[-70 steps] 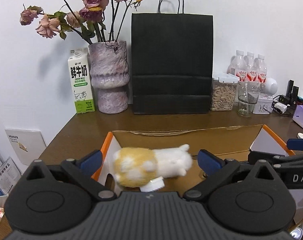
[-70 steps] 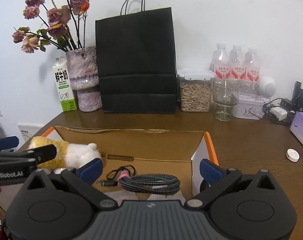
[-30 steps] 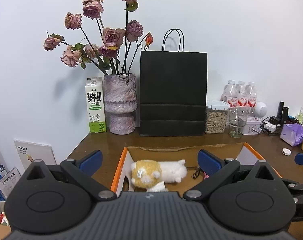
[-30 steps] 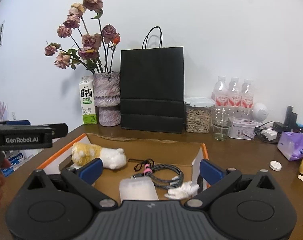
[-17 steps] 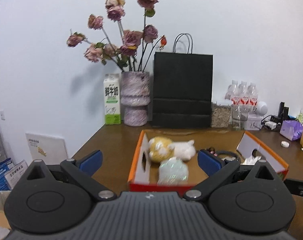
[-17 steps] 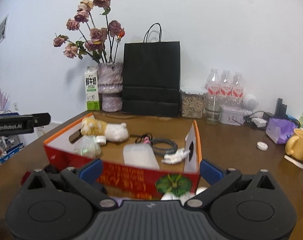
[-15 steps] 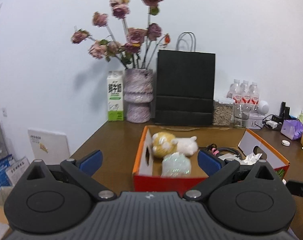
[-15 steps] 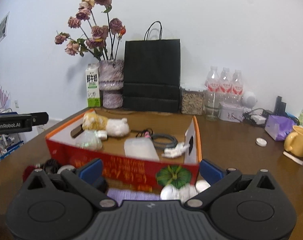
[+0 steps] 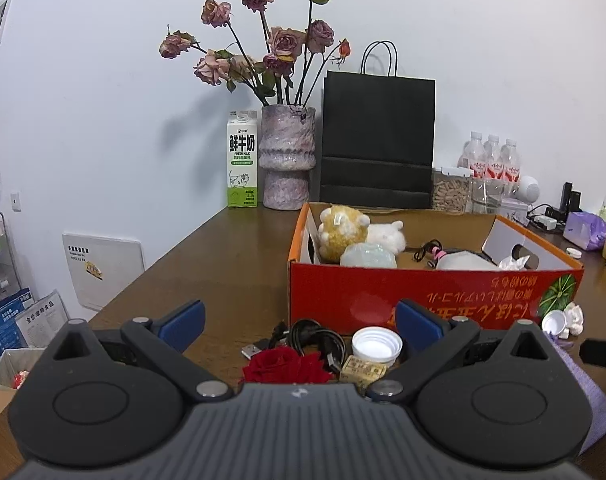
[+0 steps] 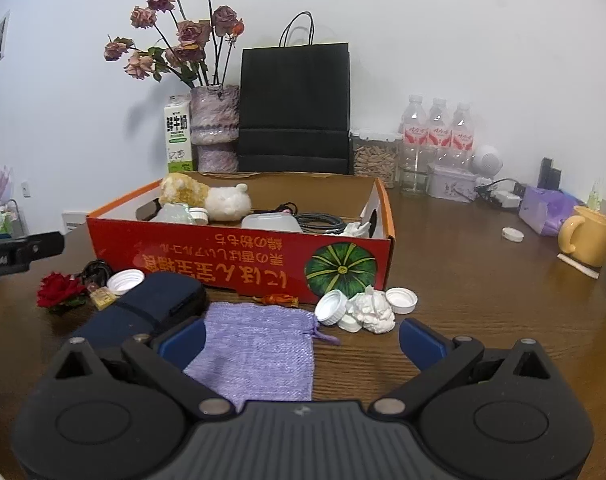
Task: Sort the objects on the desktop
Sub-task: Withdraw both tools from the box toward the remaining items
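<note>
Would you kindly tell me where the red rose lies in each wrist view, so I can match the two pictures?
Left wrist view: red rose at bottom centre, just past the open hand-held gripper.
Right wrist view: red rose at far left, on the table.
Shared landmark: the red box behind it.

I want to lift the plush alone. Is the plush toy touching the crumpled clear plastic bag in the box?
Cannot tell. In the left wrist view the clear plastic bag overlaps the plush toy; in the right wrist view they sit adjacent, but neither shows contact or a gap plainly.
</note>
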The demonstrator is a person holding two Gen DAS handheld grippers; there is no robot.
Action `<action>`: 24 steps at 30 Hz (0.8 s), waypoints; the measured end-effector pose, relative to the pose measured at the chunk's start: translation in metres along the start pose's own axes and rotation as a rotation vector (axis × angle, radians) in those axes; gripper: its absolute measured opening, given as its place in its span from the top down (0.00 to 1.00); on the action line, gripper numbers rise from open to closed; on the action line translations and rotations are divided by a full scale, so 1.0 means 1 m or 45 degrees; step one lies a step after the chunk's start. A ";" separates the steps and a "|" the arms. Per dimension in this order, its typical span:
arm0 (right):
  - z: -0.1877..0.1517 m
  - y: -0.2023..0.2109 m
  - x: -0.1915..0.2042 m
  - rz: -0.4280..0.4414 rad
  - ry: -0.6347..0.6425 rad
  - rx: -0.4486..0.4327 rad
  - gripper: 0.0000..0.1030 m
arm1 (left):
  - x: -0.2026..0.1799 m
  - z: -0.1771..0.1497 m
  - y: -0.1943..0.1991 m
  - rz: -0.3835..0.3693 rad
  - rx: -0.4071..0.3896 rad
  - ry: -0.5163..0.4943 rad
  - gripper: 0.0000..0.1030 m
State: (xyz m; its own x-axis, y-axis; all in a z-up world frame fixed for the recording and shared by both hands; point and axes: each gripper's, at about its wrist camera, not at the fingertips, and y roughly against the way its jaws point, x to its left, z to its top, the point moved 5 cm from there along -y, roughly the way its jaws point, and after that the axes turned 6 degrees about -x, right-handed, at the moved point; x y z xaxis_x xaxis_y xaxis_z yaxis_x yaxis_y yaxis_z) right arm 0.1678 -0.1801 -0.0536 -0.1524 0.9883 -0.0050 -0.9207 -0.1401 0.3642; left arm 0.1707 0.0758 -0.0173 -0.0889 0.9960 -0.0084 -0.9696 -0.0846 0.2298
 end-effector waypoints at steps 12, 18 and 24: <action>-0.009 -0.017 -0.001 -0.033 0.044 -0.009 0.00 | -0.003 -0.010 -0.013 0.033 0.051 -0.010 0.00; -0.014 -0.018 0.001 -0.020 0.049 0.010 0.00 | -0.006 -0.009 -0.011 0.061 0.040 -0.044 0.00; -0.013 -0.017 0.007 -0.021 0.093 0.006 0.00 | -0.004 -0.009 -0.013 0.063 0.052 -0.033 0.00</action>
State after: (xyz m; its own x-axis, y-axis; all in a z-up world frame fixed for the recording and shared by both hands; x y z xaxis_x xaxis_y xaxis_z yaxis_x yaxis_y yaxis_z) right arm 0.1780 -0.1714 -0.0726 -0.1632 0.9834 -0.0791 -0.9217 -0.1234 0.3679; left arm 0.1814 0.0726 -0.0293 -0.1299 0.9911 0.0286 -0.9541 -0.1328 0.2685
